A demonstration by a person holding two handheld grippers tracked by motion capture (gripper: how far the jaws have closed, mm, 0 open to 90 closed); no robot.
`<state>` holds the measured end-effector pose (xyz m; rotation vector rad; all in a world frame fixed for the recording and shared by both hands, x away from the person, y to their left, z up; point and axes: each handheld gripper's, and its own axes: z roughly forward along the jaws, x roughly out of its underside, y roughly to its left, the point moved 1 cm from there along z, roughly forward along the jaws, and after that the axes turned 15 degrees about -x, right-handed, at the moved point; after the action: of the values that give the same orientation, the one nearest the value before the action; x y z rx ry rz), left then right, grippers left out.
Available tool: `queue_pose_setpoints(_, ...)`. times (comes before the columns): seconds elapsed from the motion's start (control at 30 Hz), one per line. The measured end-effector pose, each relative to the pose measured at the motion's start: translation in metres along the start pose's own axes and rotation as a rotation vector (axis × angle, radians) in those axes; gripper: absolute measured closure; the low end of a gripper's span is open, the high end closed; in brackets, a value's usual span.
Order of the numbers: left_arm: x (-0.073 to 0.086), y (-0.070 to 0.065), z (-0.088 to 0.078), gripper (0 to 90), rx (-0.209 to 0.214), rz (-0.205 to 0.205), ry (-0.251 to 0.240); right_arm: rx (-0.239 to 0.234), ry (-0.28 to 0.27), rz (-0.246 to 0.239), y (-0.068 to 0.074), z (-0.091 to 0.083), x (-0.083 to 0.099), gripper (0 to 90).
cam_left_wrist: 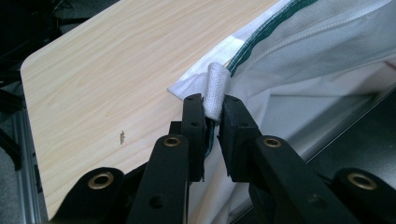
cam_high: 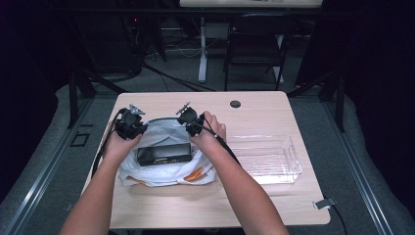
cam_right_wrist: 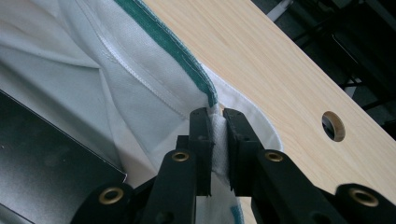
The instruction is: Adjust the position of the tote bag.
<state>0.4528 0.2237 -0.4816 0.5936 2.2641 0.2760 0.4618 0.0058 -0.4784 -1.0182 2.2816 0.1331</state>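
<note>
**Bag held by both rim corners, box on top**

Bag (cam_high: 161, 169), white cloth with green edging, lies on the table (cam_high: 254, 110); judged soft, light and limp. Left gripper (cam_left_wrist: 213, 109) and right gripper (cam_right_wrist: 217, 122) are each clamped on a folded strip at the far rim, sound holding points. 1 black box (cam_high: 164, 153) rests on the bag. Clear tray (cam_high: 266, 159) beside it appears empty.

tongs (cam_left_wrist: 213, 119): black jaws, brass-ringed screw holes | cables: black | forearms: bare, no sleeves
</note>
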Motion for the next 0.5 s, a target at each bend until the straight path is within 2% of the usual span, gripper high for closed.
queue_pose_setpoints(0.43, 0.002, -0.004, 0.007, 81.3, -0.005, 0.008, 0.014, 0.007, 0.027, 0.002, -0.002, 0.009, 0.001, 82.5)
queue_pose_setpoints(0.5, 0.003, -0.004, 0.008, 81.2, -0.008, 0.006, 0.014, 0.008, 0.018, 0.008, -0.002, 0.011, 0.001, 82.5)
